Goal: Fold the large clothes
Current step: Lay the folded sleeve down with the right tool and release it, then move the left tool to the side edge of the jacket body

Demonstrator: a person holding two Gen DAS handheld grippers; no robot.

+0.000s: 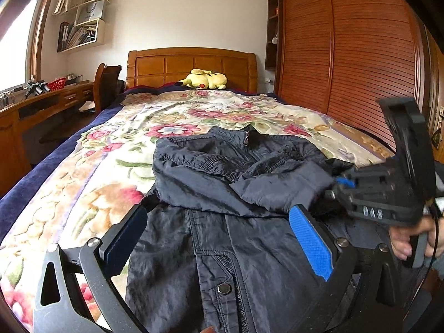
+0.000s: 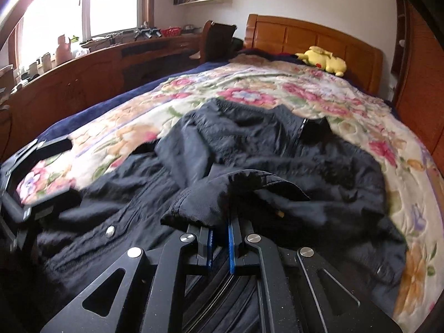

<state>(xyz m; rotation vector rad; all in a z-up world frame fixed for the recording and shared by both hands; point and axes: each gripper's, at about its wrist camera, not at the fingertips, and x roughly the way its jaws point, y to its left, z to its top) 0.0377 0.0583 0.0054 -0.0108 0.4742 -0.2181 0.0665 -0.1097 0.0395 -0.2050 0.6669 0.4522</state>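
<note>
A dark navy jacket lies front-up on the floral bedspread of the bed, collar toward the headboard, one sleeve folded across its chest. The left hand-held gripper hovers low over the jacket's lower front, fingers spread wide and holding nothing. The right hand-held gripper, coming in level from the jacket's right side, is pressed together on the sleeve cuff, which it lifts slightly.

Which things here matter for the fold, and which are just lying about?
Job:
jacket
sleeve, clamped by the right gripper
left gripper, jaws open

Lying about:
plush toy
floral blanket
red basket
chair
</note>
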